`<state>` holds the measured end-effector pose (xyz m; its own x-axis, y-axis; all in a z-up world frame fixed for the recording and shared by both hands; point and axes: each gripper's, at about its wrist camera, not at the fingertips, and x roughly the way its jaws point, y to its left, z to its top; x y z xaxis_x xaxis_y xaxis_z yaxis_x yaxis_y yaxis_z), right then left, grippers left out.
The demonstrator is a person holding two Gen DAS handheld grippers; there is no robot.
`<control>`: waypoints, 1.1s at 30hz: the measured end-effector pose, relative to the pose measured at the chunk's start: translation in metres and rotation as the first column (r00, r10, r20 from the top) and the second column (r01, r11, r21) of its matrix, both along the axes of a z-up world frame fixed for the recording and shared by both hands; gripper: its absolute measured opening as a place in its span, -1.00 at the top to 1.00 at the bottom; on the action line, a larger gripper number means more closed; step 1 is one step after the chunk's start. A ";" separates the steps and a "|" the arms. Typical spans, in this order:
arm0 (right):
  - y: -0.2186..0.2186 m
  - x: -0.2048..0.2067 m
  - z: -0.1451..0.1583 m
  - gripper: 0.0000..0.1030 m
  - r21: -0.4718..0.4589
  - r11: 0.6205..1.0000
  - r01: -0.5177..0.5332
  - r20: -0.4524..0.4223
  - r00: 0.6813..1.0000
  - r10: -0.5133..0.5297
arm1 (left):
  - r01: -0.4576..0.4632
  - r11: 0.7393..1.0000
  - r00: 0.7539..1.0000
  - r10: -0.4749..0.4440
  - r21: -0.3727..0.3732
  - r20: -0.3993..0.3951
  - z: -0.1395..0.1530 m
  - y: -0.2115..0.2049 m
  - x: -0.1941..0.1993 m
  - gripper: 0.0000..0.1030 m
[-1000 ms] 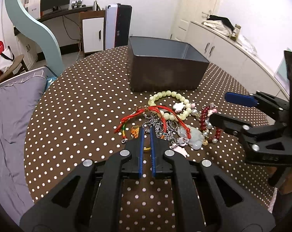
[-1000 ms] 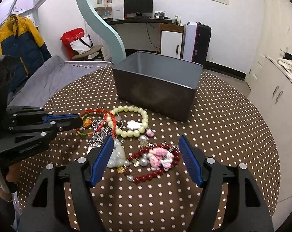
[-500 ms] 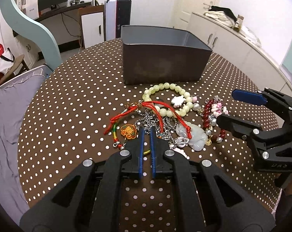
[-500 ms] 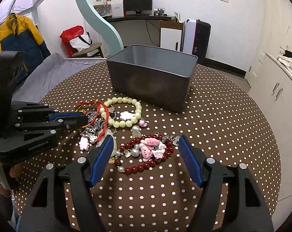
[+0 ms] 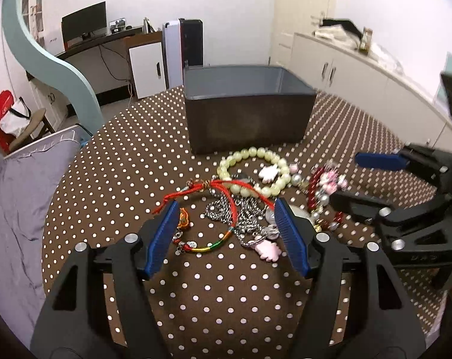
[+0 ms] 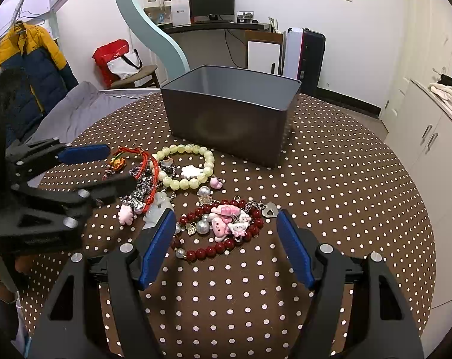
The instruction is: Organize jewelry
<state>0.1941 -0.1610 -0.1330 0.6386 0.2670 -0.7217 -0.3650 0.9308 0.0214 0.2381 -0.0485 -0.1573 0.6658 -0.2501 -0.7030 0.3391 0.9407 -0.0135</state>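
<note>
- I am holding the left gripper (image 5: 226, 233) with its jaws spread wide, bracketing the near side of the jewelry pile and gripping nothing; it is sitting low over the polka-dot tablecloth (image 5: 112, 161).
- Between those blue pads, the multicolour cord bracelet (image 5: 208, 246) is lying nearest, at 6 o'clock of the pile; the silver chain (image 5: 244, 215) and red cord (image 5: 223, 187) are tangling over it.
- A pink charm (image 5: 268, 249) is resting near the inner face of the left gripper's right-hand pad; contact cannot be told.
- I am keeping the right gripper (image 6: 226, 245) spread as well, empty, straddling the dark red bead bracelet (image 6: 220, 246) with its pink and white charms (image 6: 226, 224).
- Farther out, at 12 o'clock of the pile, the pale green bead bracelet (image 5: 256, 173) is lying flat with a white charm (image 5: 269, 172) inside its ring.
- Farthest, the grey bin (image 5: 247, 110) is standing just beyond the green beads; what little of its inside shows holds nothing.
- Judgement: sorting is barely starting; the whole pile is lying on the cloth, and this is the approach to a first pick.
- Next move, as I read it: lowering and closing on one strand only, lifting slowly because the cords and chain are looking interlocked, then carrying toward 12 o'clock to the bin.
</note>
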 end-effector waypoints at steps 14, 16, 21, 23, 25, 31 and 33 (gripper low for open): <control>0.003 0.000 0.002 -0.30 -0.008 1.000 -0.003 0.000 1.000 0.003 | 0.039 0.999 0.997 -0.041 -0.027 -0.073 -0.009 0.008 0.012 0.90; 0.004 -0.001 0.005 -0.30 -0.008 1.000 -0.005 0.005 1.000 0.005 | 0.031 0.998 0.998 -0.034 -0.058 -0.050 -0.004 0.015 0.010 0.92; 0.009 0.001 0.009 -0.30 -0.013 1.000 -0.012 0.010 1.000 0.012 | 0.010 0.991 1.000 -0.014 -0.134 -0.024 0.009 0.036 0.005 0.93; 0.014 0.004 0.011 -0.30 -0.015 1.000 -0.026 0.014 1.000 0.027 | 0.003 0.986 1.000 -0.004 -0.165 -0.007 0.017 0.045 0.002 0.93; 0.021 0.009 0.013 -0.30 -0.021 0.999 -0.042 0.009 0.999 0.042 | -0.008 0.979 1.000 0.012 -0.205 0.015 0.026 0.057 0.000 0.93; 0.053 0.027 0.010 -0.06 -0.084 0.989 -0.118 -0.004 0.993 0.118 | -0.014 0.966 0.997 0.032 -0.257 0.067 0.049 0.080 -0.008 0.93; 0.069 0.034 0.004 0.17 -0.116 0.980 -0.159 -0.024 0.987 0.157 | -0.015 0.965 0.996 0.037 -0.261 0.082 0.055 0.085 -0.011 0.93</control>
<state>0.2281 -0.0925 -0.1286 0.5838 0.2769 -0.7632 -0.5083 0.8577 -0.0776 0.2274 0.0362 -0.1024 0.7291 -0.3987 -0.5563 0.3250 0.9170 -0.2312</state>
